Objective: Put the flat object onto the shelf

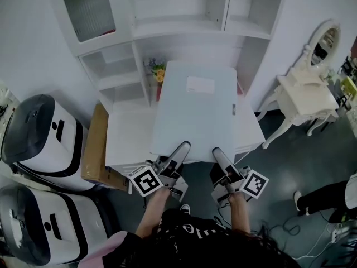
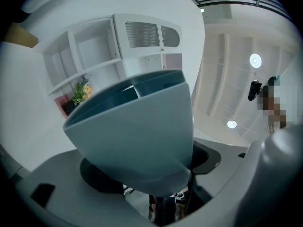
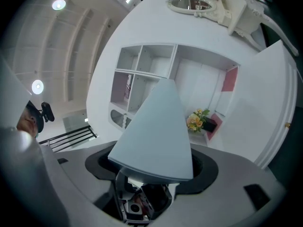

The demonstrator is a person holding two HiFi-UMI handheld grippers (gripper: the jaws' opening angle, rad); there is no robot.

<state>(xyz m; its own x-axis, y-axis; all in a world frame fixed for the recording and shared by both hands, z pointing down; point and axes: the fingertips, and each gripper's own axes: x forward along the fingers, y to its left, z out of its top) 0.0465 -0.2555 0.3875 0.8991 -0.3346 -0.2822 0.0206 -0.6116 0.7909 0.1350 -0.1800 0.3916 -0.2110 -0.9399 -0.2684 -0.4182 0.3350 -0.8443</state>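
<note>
The flat object (image 1: 195,108) is a large pale blue-grey panel with a white label, held nearly level over a white table (image 1: 125,138) in front of the white shelf unit (image 1: 184,15). My left gripper (image 1: 177,152) grips its near edge on the left and my right gripper (image 1: 219,155) grips the same edge on the right. In the left gripper view the panel (image 2: 137,136) fills the space between the jaws, its far end towards the shelf unit (image 2: 94,46). In the right gripper view the panel (image 3: 156,136) likewise runs out from the jaws towards the shelf compartments (image 3: 156,74).
A small bunch of yellow flowers (image 1: 159,71) stands in a low shelf compartment behind the panel. A cardboard box (image 1: 97,149) leans at the table's left. Two white-and-black machines (image 1: 42,133) stand at the far left. At right are a white vanity table (image 1: 304,94) and a person's leg (image 1: 329,197).
</note>
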